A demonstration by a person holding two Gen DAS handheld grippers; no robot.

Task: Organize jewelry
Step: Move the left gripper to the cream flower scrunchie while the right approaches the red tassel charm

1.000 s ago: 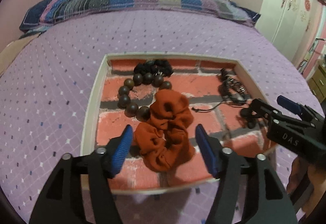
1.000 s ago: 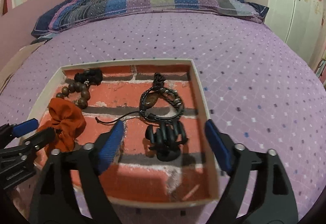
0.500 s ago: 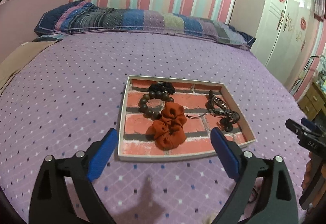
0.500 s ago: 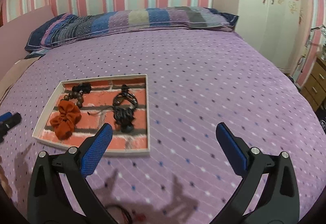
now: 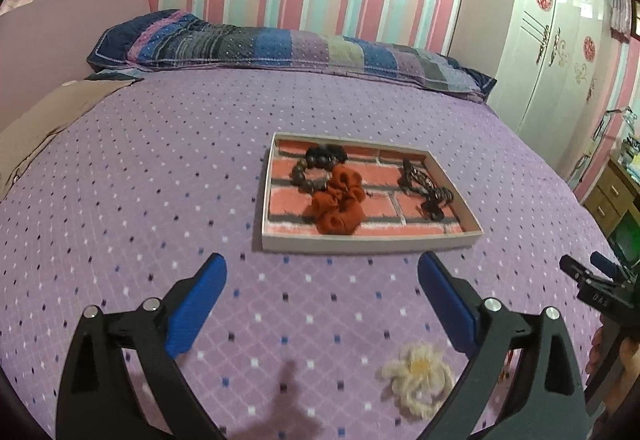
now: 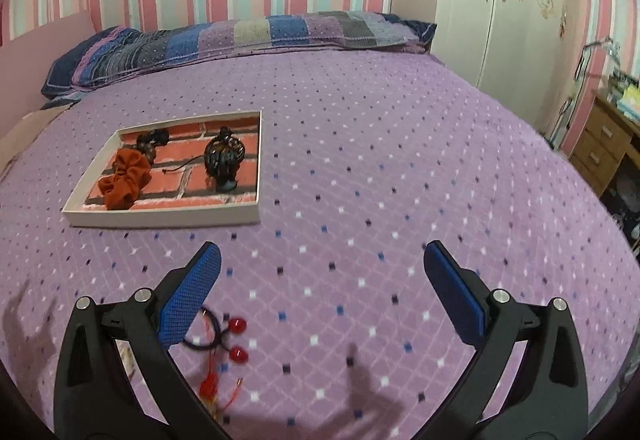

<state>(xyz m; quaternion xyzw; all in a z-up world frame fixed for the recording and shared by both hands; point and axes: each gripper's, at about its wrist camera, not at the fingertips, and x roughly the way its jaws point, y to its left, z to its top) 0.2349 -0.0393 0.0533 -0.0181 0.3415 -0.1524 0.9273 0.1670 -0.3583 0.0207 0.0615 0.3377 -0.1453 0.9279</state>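
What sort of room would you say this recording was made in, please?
Most likely a bedroom: the tray sits on a bed with a purple dotted bedspread, a long patchwork pillow lies at its head, and a white wardrobe stands beside it.

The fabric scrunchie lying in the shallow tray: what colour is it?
Rust orange. The fabric scrunchie shows best in the left wrist view.

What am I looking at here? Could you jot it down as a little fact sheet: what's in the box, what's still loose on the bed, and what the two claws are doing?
surface: purple bedspread
tray: holds orange scrunchie, wooden bead bracelet, dark braided bracelets
loose on bed: cream crochet flower; hair tie with red beads
left claw: open, holding nothing, short of the tray
right claw: open, holding nothing, hair tie beside its left finger
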